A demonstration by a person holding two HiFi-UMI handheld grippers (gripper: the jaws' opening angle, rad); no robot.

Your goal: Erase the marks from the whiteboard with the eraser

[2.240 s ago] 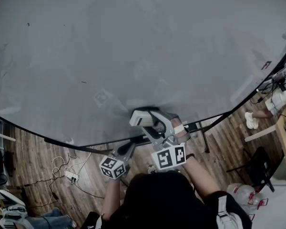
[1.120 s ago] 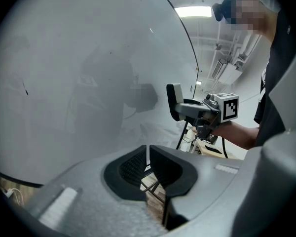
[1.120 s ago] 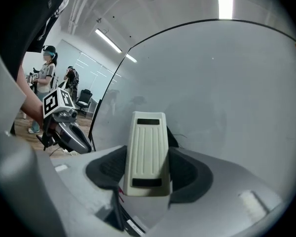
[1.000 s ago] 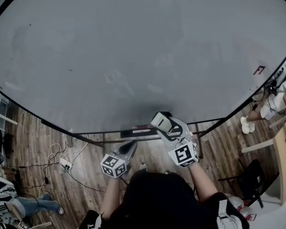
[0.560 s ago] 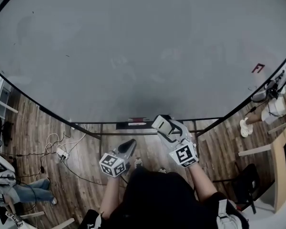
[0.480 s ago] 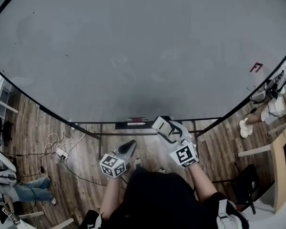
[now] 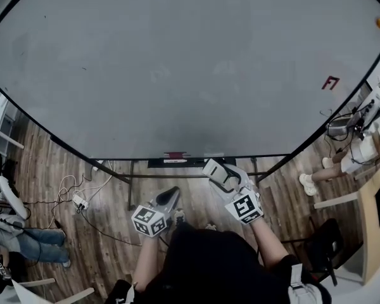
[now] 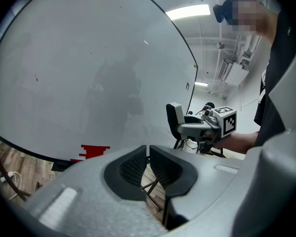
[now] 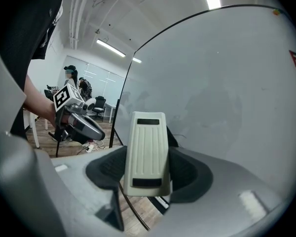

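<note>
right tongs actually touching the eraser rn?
Touching. The right gripper view shows the eraser clamped between both pads of the right tongs, with no gap on either side.

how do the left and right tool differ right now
The left tool is shut with nothing between its jaws; the right tool is shut on the cream eraser.
In the head view the left tool sits lower, closer to the person, while the right tool reaches nearer the bottom edge of the whiteboard.
Shared: both are held off the whiteboard, below its bottom edge.
</note>
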